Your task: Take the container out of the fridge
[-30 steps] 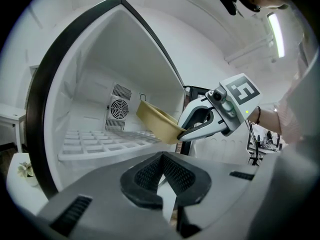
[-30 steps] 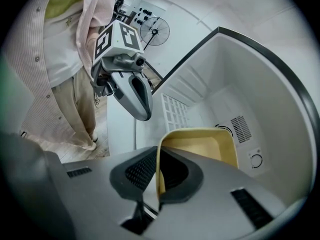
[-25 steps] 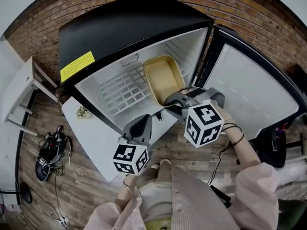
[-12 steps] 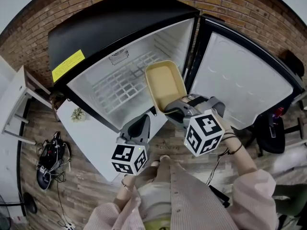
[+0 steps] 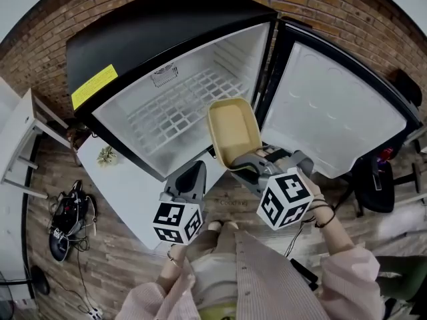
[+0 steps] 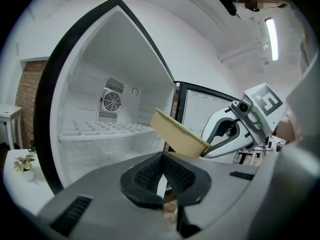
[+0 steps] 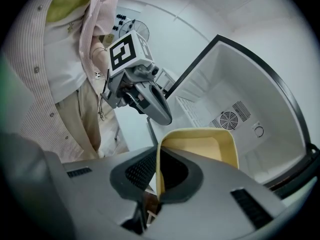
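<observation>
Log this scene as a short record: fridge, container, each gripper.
fridge: door open, wire shelf bare
container: yellow, empty, tilted, off the shelf, at the fridge's open front
right gripper: jaws shut on the container's near rim
left gripper: jaws together, holding nothing, apart from the container
</observation>
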A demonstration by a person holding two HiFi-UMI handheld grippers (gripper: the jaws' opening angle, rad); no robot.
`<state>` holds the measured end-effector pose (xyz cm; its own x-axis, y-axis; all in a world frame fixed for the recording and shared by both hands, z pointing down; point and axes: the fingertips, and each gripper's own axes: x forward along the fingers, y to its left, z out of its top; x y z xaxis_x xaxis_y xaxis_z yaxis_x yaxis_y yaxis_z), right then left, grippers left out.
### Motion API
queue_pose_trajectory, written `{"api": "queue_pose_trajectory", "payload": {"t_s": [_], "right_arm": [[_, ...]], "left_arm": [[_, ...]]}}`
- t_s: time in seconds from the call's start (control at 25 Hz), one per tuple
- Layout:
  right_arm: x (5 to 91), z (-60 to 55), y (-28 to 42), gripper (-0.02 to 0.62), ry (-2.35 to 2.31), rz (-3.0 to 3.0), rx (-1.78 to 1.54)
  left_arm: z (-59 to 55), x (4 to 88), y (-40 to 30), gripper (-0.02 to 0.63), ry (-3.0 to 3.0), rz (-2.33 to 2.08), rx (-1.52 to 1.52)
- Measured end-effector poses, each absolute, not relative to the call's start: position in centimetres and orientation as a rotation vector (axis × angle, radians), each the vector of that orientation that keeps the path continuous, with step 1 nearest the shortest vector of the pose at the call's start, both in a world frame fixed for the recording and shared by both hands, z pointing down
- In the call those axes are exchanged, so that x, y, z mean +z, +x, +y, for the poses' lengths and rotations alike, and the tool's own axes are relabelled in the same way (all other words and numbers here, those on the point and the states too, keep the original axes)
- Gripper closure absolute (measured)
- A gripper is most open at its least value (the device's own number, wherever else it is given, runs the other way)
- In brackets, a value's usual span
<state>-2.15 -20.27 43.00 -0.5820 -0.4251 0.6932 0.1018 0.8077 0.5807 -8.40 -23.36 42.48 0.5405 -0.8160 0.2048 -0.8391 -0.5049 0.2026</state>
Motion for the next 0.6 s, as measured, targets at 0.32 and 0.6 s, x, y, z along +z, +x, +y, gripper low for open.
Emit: {"api": "queue_pose_trajectory", "payload": {"t_s": [0.32,0.6], "right_arm": [[44.7,-18.3,-1.7,0.578,0.193,-2.095,-0.657],[46.6,-17.5,-1.1,0.578,0.161,-2.102,-0.590]], "left_arm": [[-22.8,43.3,-8.4,0.615,2.460,-1.393,0.131],[-22.2,44.3,-8.6,0.615,2.423,-1.413,0.152]]}}
